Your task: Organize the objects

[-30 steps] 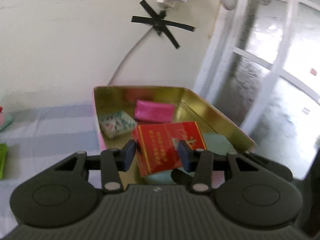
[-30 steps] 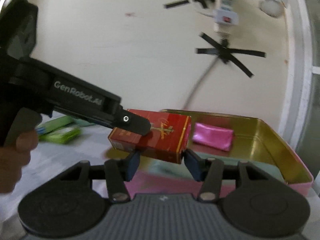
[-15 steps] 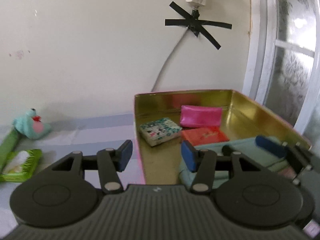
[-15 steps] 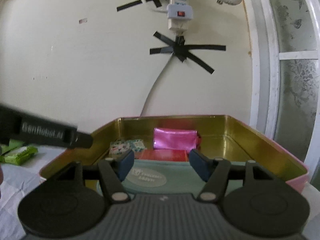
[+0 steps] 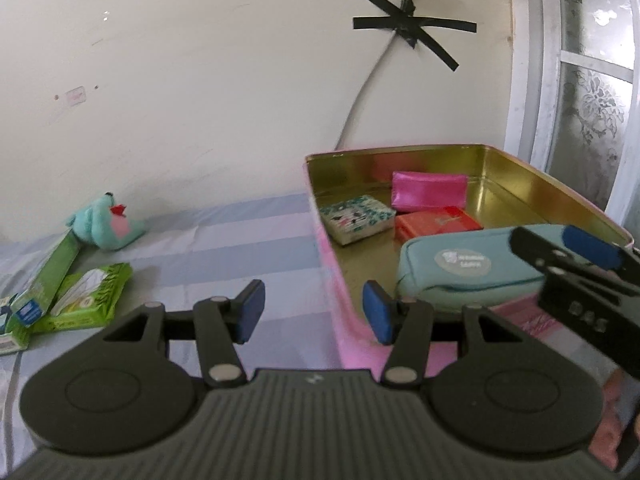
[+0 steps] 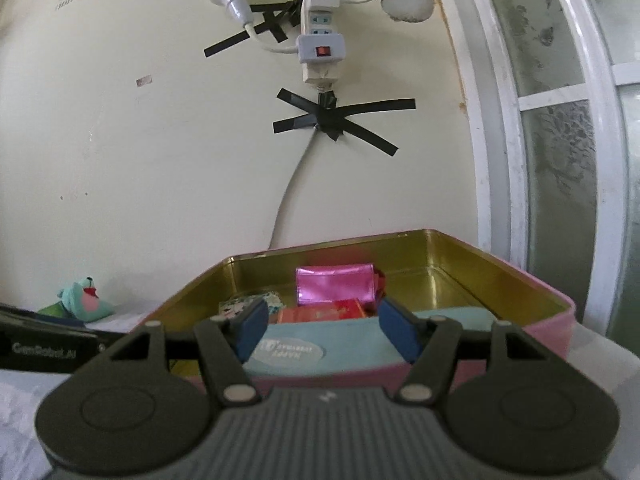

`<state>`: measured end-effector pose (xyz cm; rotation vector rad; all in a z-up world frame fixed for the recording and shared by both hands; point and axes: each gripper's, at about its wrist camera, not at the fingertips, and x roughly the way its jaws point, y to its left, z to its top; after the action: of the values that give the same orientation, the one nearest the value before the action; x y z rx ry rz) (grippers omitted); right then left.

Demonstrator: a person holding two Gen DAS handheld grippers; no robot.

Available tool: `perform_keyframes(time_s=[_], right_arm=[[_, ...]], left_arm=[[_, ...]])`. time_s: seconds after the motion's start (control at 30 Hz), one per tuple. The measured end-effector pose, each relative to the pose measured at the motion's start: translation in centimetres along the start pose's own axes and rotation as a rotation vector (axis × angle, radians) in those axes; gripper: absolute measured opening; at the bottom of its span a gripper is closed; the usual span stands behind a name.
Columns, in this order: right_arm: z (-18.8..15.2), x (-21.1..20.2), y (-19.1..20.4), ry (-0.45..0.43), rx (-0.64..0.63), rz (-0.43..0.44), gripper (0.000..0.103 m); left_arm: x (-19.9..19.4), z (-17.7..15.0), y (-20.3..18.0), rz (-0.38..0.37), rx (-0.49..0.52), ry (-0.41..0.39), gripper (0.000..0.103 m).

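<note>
A pink tin with a gold inside (image 5: 540,174) (image 6: 532,280) stands against the wall. In it lie a red box (image 5: 436,224) (image 6: 320,314), a pink pouch (image 5: 428,192) (image 6: 334,286), a patterned small box (image 5: 358,218) (image 6: 250,304) and a teal pouch (image 5: 460,268) (image 6: 320,354). My left gripper (image 5: 314,312) is open and empty, just left of the tin's near corner. My right gripper (image 6: 326,334) is open and empty, in front of the tin's near wall; it also shows at the right of the left wrist view (image 5: 576,256).
On the striped cloth to the left lie a teal plush toy (image 5: 106,226) (image 6: 82,300), a green wipes pack (image 5: 90,294) and a green carton (image 5: 48,276). A power strip (image 6: 320,40) and its taped cable hang on the wall. A white window frame (image 6: 496,120) stands at the right.
The red box, held over the tin by my left gripper a second ago, now lies inside the tin. My left gripper has let go and drawn back to the left. My right gripper has drawn back.
</note>
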<state>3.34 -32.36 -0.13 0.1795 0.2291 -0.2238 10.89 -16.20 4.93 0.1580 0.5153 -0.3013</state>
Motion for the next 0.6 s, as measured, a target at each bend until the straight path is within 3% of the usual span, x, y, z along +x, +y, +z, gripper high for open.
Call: perform_keyframes(time_s=[0.27, 0.6], right_arm=[[-1.5, -4.7, 1.6, -0.009, 0.071, 0.010, 0.066], [-2.3, -4.1, 8.2, 0.111, 0.007, 0.171, 0.066]], left_arm=[[-2.4, -1.2, 2.4, 0.006, 0.007, -0.042, 0.062], [-1.6, -3.4, 9.1, 0.116, -0.061, 0.013, 0.062]])
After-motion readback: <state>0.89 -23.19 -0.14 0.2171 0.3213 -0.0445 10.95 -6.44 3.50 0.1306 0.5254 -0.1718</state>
